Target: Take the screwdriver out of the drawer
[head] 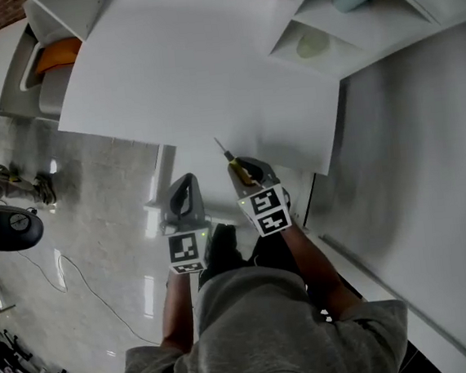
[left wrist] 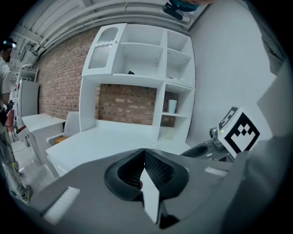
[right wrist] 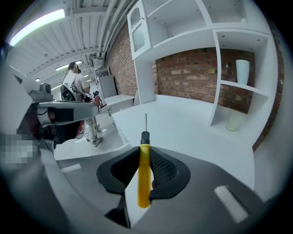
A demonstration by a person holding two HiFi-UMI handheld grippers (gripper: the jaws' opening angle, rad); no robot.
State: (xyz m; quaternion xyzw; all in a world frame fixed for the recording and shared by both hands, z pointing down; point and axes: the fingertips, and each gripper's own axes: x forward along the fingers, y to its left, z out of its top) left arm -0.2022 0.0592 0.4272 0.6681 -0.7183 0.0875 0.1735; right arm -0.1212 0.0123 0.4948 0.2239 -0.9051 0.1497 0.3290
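Note:
A screwdriver with a yellow handle (right wrist: 144, 176) and a thin metal shaft (right wrist: 145, 120) is clamped between the pads of my right gripper (right wrist: 145, 151). Its tip points forward over the white desk (right wrist: 192, 128). In the head view the right gripper (head: 251, 174) hangs at the desk's near edge, and the screwdriver (head: 236, 170) sticks out toward the tabletop. My left gripper (head: 186, 188) hovers beside it on the left. Its jaws (left wrist: 144, 154) are shut tip to tip with nothing between them. No drawer can be made out in any view.
A white shelf unit (left wrist: 137, 77) stands at the back of the desk before a brick wall and holds a cup (right wrist: 242, 71). An orange item (head: 56, 54) lies in a bin at the far left. Cables and a black round object (head: 8, 229) are on the floor. A person (right wrist: 78, 87) stands far off.

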